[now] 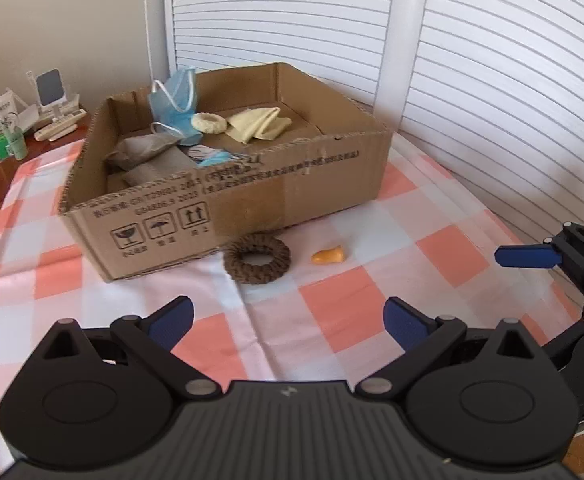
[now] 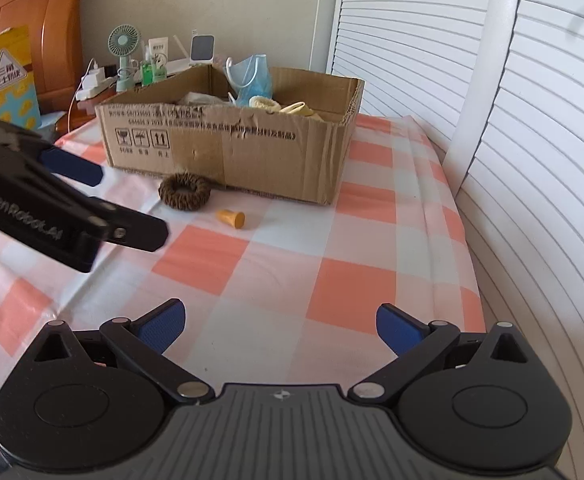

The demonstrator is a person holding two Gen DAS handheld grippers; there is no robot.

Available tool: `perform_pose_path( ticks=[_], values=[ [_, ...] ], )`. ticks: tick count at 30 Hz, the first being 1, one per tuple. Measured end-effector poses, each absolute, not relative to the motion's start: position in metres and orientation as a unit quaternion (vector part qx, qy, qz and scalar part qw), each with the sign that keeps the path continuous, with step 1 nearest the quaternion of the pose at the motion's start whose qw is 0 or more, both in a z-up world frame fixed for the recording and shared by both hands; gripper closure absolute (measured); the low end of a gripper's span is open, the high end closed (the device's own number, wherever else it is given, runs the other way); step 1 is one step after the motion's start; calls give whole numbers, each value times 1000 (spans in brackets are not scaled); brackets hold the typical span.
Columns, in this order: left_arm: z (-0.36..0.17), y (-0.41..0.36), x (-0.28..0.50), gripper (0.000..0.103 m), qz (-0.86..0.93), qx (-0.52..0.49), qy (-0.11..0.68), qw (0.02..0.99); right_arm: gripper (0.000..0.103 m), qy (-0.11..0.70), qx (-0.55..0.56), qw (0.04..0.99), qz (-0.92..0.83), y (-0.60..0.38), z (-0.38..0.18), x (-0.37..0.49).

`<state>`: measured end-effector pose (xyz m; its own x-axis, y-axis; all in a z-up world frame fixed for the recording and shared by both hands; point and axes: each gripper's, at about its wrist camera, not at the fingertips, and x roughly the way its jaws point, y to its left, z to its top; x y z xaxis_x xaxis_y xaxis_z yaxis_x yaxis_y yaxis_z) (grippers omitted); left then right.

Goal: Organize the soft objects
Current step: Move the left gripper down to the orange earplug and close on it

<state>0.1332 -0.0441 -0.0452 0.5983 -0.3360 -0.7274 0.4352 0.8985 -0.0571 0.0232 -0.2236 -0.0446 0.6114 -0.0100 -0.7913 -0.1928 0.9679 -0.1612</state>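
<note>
Soft objects are mostly gathered already: a blue face mask [image 1: 176, 100], a pale ring [image 1: 208, 123], a yellow cloth [image 1: 260, 123] and some grey-brown pieces lie inside the cardboard box [image 1: 299, 184]. Two things are not yet in it. A brown woven ring [image 1: 256, 257] rests on the checked tablecloth [image 1: 331, 312], touching or just short of the box's front wall, and a small orange piece [image 1: 328, 256] lies just beside it.

By my reading, the step in hand is collecting these last two. The next move calls for a reach forward and down, jaws straddling the ring's band or the small piece, then a lift over the wall.

Both tools hang above the cloth, well back from the box. The left gripper [image 1: 288, 322] has its jaws spread wide and carries nothing; the right gripper [image 2: 280, 326] is likewise wide and bare.
</note>
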Motion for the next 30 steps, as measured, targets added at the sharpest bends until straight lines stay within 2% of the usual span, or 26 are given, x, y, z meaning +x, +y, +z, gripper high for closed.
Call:
perform_pose_path(
  ticks=[6, 11, 14, 25, 30],
  values=[
    [-59, -65, 140, 7, -240, 59, 397, 884, 0, 439, -131, 887, 54, -227, -53, 20],
    [-64, -75, 144, 29, -259, 48, 400, 878, 0, 440, -125, 888, 55, -234, -57, 21],
    [-69, -79, 147, 36, -256, 52, 402, 878, 0, 440, -117, 888, 57, -237, -58, 21],
    [-74, -94, 159, 39, -231, 69, 388, 890, 0, 439, -119, 889, 59, -236, -59, 21],
    [-75, -98, 163, 54, -217, 67, 381, 896, 0, 439, -119, 889, 58, -236, -59, 22]
  ],
)
